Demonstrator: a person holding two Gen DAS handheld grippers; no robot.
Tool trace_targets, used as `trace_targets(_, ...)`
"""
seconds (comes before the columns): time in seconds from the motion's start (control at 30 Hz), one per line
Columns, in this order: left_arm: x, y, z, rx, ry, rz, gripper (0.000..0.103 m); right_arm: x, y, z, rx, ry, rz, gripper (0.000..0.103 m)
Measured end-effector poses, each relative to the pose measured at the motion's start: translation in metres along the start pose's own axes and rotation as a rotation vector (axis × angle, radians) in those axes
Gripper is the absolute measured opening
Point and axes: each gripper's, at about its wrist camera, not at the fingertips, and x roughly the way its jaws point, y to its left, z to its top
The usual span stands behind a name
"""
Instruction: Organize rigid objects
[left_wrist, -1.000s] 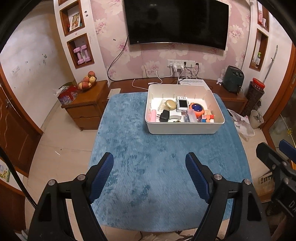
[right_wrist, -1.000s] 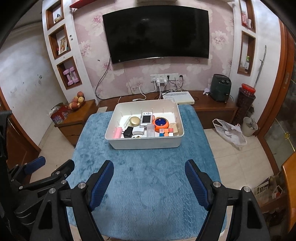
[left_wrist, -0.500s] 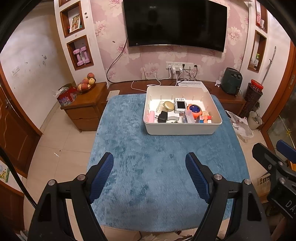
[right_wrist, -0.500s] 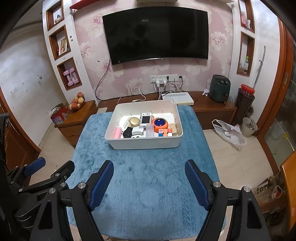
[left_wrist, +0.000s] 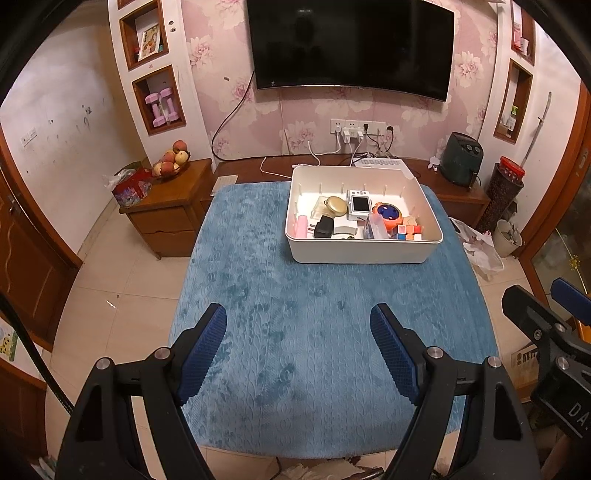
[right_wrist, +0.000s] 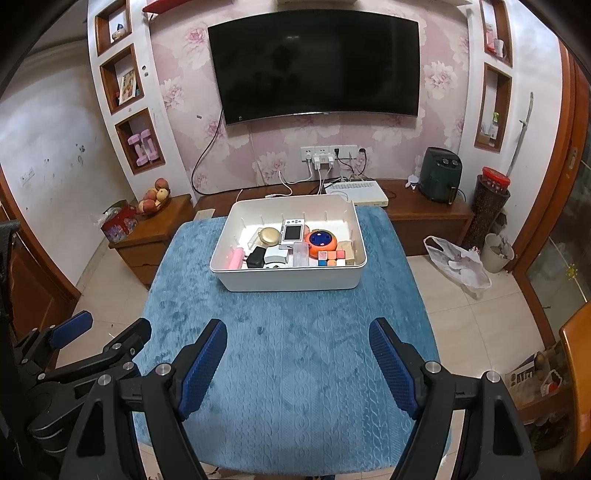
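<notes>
A white bin (left_wrist: 360, 254) (right_wrist: 291, 283) stands at the far side of the blue-covered table (left_wrist: 295, 332) (right_wrist: 291, 362). It holds several rigid objects: a white camera (left_wrist: 359, 204) (right_wrist: 292, 233), an orange-and-blue round toy (left_wrist: 388, 214) (right_wrist: 322, 242), a gold compact (left_wrist: 336, 206) (right_wrist: 269, 236), a black charger (left_wrist: 324, 227) (right_wrist: 256, 257), a pink item (left_wrist: 302, 225) (right_wrist: 235, 259) and a coloured cube (left_wrist: 406, 232) (right_wrist: 331, 257). My left gripper (left_wrist: 298, 343) and right gripper (right_wrist: 297, 349) are open and empty, well short of the bin.
A wooden side cabinet (left_wrist: 166, 210) with a fruit bowl (left_wrist: 170, 162) stands left of the table. A low TV bench (right_wrist: 413, 214) with a black appliance (right_wrist: 441, 173) runs behind. A plastic bag (right_wrist: 458, 266) and bins lie on the floor to the right.
Both grippers have drawn back and risen a little from the table, so the bin looks smaller and farther. Both stay open and empty.
</notes>
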Motion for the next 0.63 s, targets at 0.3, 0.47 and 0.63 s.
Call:
trace_targets(0.3,-0.0003,0.0010,-0.0006,0.002,0.001,-0.002,0.083,0.0013,0.0019,-0.0036,-0.005,0.004,0.002,0.080)
trace_targets(0.47,0.0002,0.0007,-0.0011,0.002,0.001,-0.002,0.083,0.0015,0.0010,-0.0052,-0.005,0.009,0.001,0.080)
trace_targets(0.63,0.0001,-0.0001,-0.0017,0.002,0.001,-0.001,0.083,0.0015,0.0007,-0.0063,-0.005,0.011,0.002,0.080)
